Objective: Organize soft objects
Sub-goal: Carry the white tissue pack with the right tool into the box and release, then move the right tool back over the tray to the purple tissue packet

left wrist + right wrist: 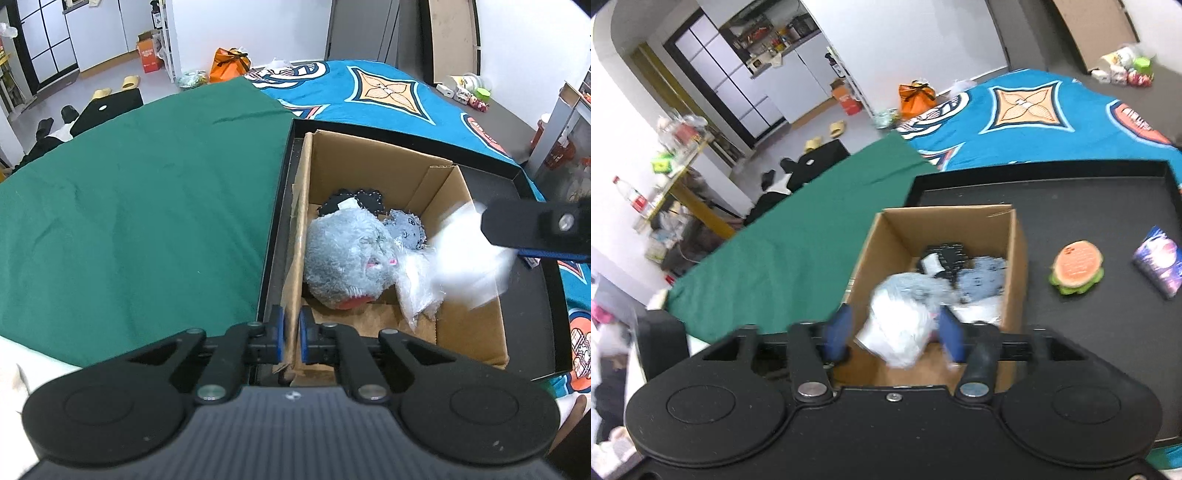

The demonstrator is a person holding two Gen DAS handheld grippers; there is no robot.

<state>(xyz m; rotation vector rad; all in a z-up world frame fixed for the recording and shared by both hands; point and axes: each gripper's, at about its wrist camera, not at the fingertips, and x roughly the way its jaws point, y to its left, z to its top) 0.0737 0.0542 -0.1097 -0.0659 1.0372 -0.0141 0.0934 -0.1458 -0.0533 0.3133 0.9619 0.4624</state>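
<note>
An open cardboard box (373,158) (894,236) stands in a black tray (275,221) (1071,199). In it lie a grey plush toy (343,258), a black fabric piece (356,201), a small blue-grey patch (406,229) and a clear plastic bag (417,291). My left gripper (293,330) is shut on the box's near left wall. My right gripper (894,336) hangs over the box, its jaws apart. A blurred white soft bundle (899,332) (465,254) lies between the pads (839,330), and they do not visibly press it.
A burger-shaped toy (1076,271) and a dark printed packet (1156,267) lie on the tray to the right of the box. A green cloth (147,206) covers the surface to the left, a blue patterned blanket (388,92) lies behind. Clutter stands on the floor beyond.
</note>
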